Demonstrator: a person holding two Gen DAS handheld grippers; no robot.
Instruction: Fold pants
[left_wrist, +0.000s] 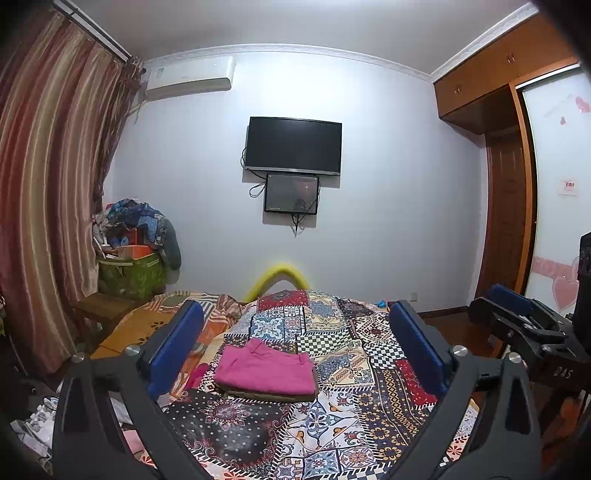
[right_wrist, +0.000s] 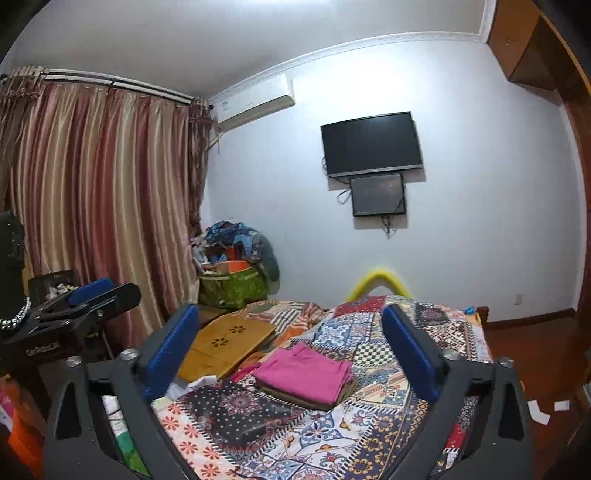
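Note:
Folded pink pants (left_wrist: 266, 369) (right_wrist: 304, 371) lie flat on a folded olive-brown garment (left_wrist: 273, 396) (right_wrist: 295, 400), in the middle of the patchwork bedspread (left_wrist: 332, 424) (right_wrist: 369, 417). My left gripper (left_wrist: 297, 308) is open; its blue pads stand wide apart on either side of the pile and touch nothing. My right gripper (right_wrist: 291, 311) is open just as wide, held short of the pants and off to their right. Each gripper shows at the edge of the other's view: the right gripper (left_wrist: 513, 310), the left gripper (right_wrist: 88, 295). Nothing is between the jaws of either one.
A wooden board (right_wrist: 225, 343) lies on the bed left of the pile. A green bag heaped with clothes (left_wrist: 129, 273) stands by the striped curtain (left_wrist: 44, 184). A yellow tube (left_wrist: 280, 273) arches over the bed's far end. A television (left_wrist: 293, 146) hangs on the wall; a wardrobe (left_wrist: 506, 221) is on the right.

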